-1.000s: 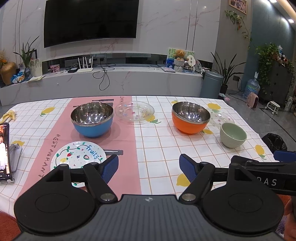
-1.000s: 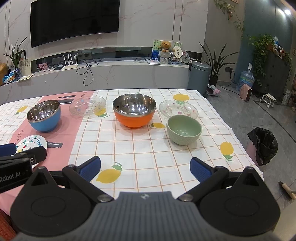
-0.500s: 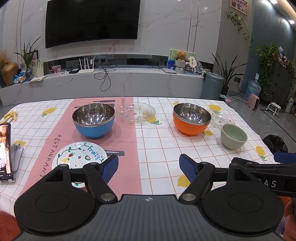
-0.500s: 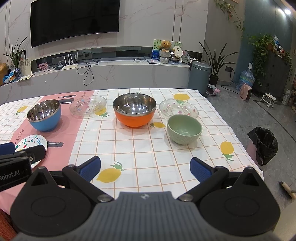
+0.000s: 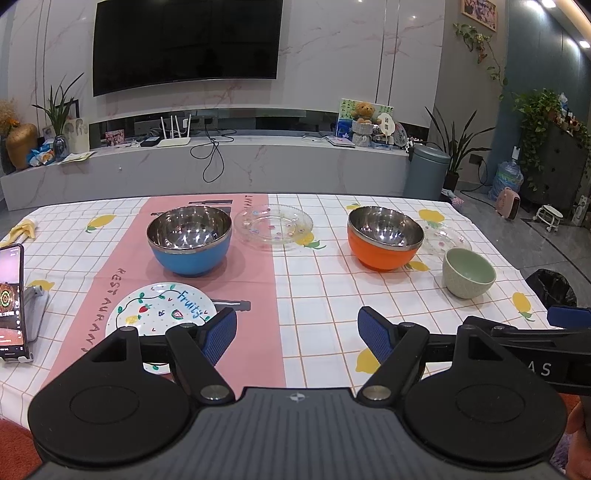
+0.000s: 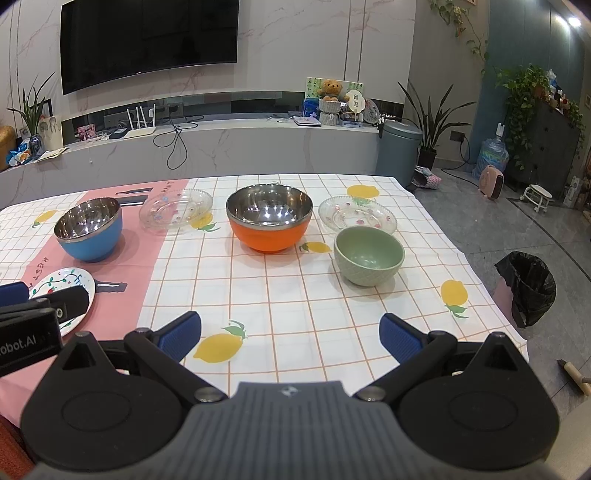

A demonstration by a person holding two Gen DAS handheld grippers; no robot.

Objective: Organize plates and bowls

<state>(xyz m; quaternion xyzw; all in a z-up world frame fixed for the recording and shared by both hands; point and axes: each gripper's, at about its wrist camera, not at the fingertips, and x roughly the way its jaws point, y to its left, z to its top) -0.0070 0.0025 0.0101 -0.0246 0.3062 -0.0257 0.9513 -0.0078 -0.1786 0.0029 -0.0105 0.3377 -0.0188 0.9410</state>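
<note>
My left gripper and right gripper are both spread wide, holding nothing; the painted plate lies just beyond my left finger, bowls farther ahead.

The room is evenly and fairly brightly lit from recessed ceiling spotlights at the upper right of both frames. They throw small white glints inside the steel-lined blue bowl and the steel-lined orange bowl. Shadows under the dishes are soft and short. The large dark wall television carries a faint sheen. Everything is sharp, with no motion blur. Fisheye bending curves the walls and blackens the frame corners.
</note>
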